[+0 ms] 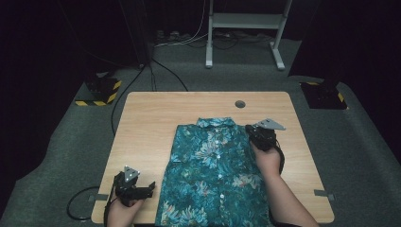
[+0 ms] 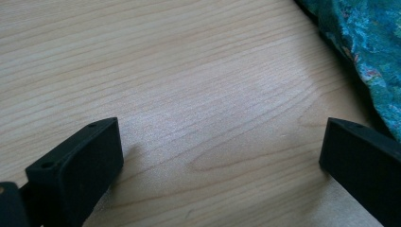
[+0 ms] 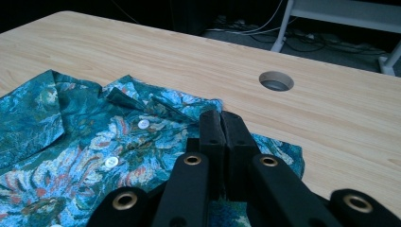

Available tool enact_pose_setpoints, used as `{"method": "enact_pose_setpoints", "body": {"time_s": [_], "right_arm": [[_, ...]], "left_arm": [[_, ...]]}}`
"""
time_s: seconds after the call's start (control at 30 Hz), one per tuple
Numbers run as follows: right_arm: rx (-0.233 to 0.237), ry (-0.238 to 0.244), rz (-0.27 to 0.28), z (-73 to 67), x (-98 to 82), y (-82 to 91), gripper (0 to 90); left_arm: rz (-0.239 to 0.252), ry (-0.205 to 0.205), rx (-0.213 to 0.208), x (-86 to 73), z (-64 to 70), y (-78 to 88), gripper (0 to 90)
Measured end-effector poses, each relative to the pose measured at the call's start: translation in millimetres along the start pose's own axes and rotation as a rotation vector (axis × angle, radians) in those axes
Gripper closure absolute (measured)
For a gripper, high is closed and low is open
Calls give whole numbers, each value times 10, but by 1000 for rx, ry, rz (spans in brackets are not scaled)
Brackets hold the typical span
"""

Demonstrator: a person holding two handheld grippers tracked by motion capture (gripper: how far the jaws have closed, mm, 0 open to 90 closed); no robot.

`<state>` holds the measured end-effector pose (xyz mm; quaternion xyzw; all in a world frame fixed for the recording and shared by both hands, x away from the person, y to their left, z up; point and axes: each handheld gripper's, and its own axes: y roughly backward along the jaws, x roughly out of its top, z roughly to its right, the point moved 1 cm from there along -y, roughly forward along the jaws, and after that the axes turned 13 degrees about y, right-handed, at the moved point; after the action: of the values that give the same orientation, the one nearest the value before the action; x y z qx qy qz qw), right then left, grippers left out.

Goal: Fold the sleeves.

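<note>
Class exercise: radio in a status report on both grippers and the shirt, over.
Left gripper open, over bare table beside shirt. Right gripper shut, empty, above shirt's shoulder by the collar. Nothing in the way.

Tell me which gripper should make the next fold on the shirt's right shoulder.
Right. The right gripper is already over the shirt at that shoulder, jaws shut, just below the collar. The left gripper sits open on bare table, off the shirt's opposite edge, so it would probably have to cross over.

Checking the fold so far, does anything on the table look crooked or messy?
Nothing much. The shirt lies flat and buttoned, sides folded in, but its hem hangs over the table's near edge. The collar is slightly rumpled.
</note>
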<state>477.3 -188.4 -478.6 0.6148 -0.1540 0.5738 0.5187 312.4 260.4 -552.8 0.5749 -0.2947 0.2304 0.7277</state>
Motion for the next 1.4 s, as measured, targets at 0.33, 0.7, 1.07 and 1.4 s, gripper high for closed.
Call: {"method": "enact_pose_setpoints", "body": {"time_s": [0.33,0.7,1.07,1.4], "right_arm": [[2,10,-24,-19,-55,-45,884],[-1,5,-67,16,-228,-80,883],[1,-11,-125,46,-413,-166,880],[16,-11,-169,46,-498,-233,875]], "left_arm": [[0,1,0,0,0,0,7],[0,0,0,0,0,0,7],[-2,-2,0,0,-1,1,7],[0,0,0,0,0,0,7]]}}
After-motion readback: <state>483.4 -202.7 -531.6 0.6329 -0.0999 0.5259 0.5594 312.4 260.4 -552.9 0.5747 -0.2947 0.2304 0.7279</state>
